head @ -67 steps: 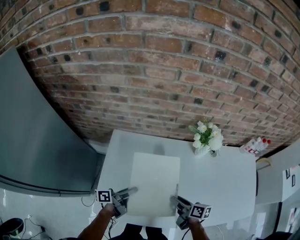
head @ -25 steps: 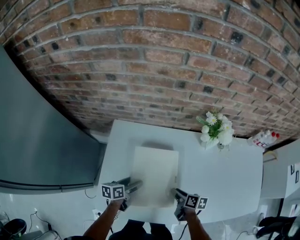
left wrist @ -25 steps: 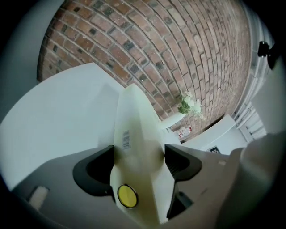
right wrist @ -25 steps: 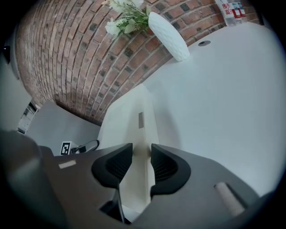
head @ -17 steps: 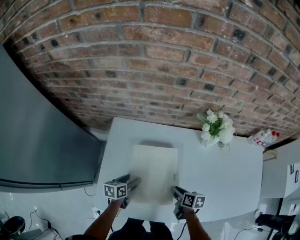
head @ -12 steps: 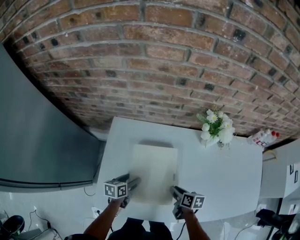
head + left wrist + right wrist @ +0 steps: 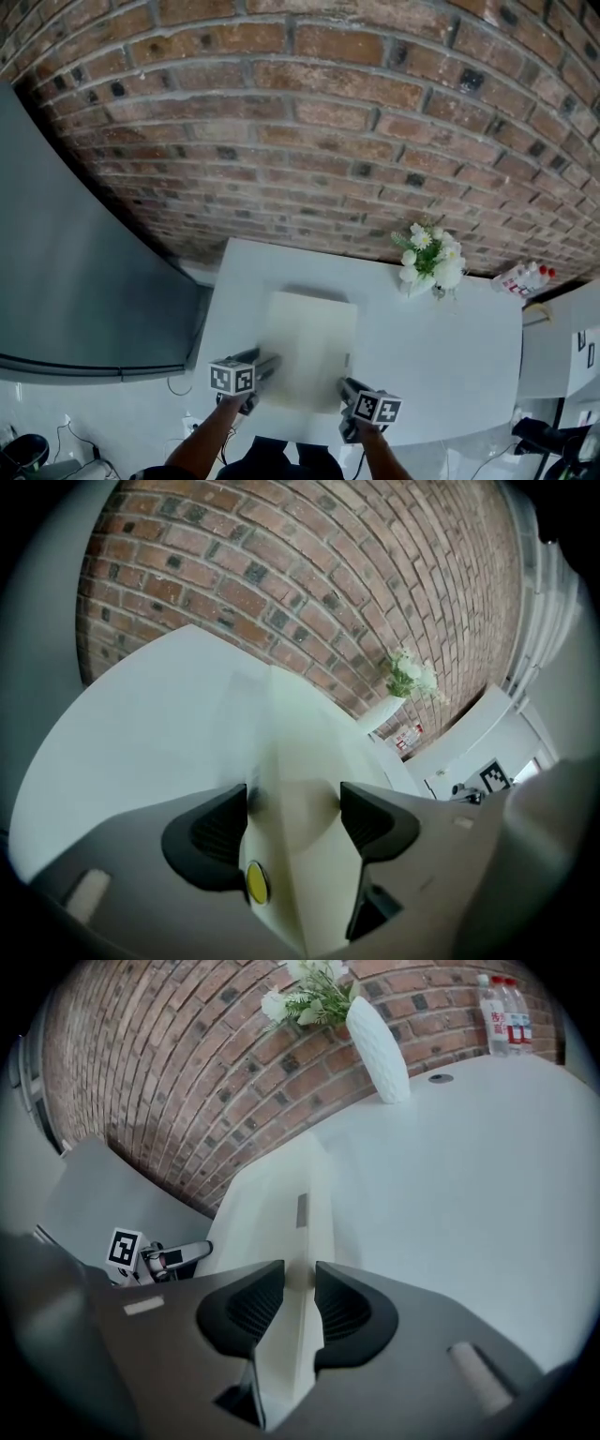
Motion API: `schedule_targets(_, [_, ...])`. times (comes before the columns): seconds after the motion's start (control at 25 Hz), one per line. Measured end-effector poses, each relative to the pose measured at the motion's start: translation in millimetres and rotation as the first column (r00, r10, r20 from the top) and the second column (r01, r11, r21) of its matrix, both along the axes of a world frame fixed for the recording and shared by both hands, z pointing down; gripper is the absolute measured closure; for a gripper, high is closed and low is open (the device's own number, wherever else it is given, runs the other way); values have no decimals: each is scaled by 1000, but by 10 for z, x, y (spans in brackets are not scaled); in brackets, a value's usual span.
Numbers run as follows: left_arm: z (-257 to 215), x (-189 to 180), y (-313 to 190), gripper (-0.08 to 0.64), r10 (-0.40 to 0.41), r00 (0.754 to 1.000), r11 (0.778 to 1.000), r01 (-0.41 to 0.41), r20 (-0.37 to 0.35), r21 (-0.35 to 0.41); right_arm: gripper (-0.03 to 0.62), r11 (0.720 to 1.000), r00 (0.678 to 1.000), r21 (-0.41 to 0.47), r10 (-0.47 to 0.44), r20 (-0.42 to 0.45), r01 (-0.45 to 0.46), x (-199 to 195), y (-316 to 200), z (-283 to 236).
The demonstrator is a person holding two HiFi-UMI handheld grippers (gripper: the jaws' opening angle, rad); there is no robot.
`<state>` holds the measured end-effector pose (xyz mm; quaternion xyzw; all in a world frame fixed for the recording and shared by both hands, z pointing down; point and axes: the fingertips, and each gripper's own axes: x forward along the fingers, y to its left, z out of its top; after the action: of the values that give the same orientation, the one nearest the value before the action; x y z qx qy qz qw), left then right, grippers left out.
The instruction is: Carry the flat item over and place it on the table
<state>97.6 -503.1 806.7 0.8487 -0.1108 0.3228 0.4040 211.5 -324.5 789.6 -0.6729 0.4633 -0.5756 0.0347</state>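
From the head view, a pale cream flat rectangular board [image 7: 309, 347] lies on the white table [image 7: 441, 347], towards the near edge and left of the middle, its long sides running away towards the brick wall [image 7: 309, 141]; a thin shadow lines its far end. The left gripper [image 7: 272, 364] meets the board's near left corner and the right gripper [image 7: 345, 384] its near right corner, each with its marker cube just behind. A white vase of white flowers [image 7: 427, 267] stands near the far right corner of the table; clear plastic bottles [image 7: 522, 278] lie beyond the right edge; a large grey panel [image 7: 66, 281] fills the left.

In the left gripper view, the left gripper [image 7: 292, 803] has its jaws spread wide, having just closed a little; the board [image 7: 300, 752] runs between them and on up the table [image 7: 141, 742], but the dark pads stand off it on both sides, so nothing is gripped. The flowers [image 7: 408, 675] show far off against the bricks.

In the right gripper view, the right gripper [image 7: 300, 1283] has narrow jaws that have just been closing; both pads sit against the thin edge of the board [image 7: 281, 1204], pinching it. A small grey label [image 7: 302, 1210] sits on the board just beyond the pads; whether this near edge is lifted off the table [image 7: 469, 1194] cannot be told. The vase [image 7: 375, 1049] and bottles [image 7: 502, 1012] stand at the far edge; the left gripper [image 7: 202, 1251] shows at the board's other side.
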Motion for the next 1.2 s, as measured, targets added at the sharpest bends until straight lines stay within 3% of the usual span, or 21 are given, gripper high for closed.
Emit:
schedule_targets(0.32, [-9, -6, -5, 238, -33, 999, 999, 33, -7, -9, 502, 1000, 999, -1, -21, -28, 21, 7, -17, 4])
schedule_targets(0.48, [-53, -17, 6, 232, -57, 998, 998, 56, -31, -16, 495, 1000, 1000, 24, 2, 2, -2, 49, 17, -14])
schedule_targets(0.6, [-107, -137, -12, 233, -82, 996, 995, 84, -31, 59, 558, 997, 998, 49, 59, -22, -58, 180, 88, -139])
schedule_targets(0.76, [-323, -292, -69, 237, -107, 992, 982, 116, -62, 152, 591, 996, 988, 91, 33, -149, -19, 307, 84, -440])
schedule_targets(0.88, [-586, -312, -52, 318, -49, 994, 966, 71, -95, 247, 591, 992, 973, 120, -2, -229, 31, 321, 28, -635])
schedule_targets(1.0, [-876, -312, -60, 412, -20, 994, 936, 57, -110, 347, 591, 987, 958, 149, -19, -286, 64, 282, -41, -815])
schedule_targets(1.08, [-1067, -302, -51, 545, -15, 993, 915, 61, -117, 398, 592, 981, 950, 175, -25, -311, 83, 239, -70, -949])
schedule_targets(1.2, [-1392, -234, 10, 551, 12, 986, 887, 66, -164, 457, 591, 968, 933, 231, -11, -360, 100, 221, -98, -1186])
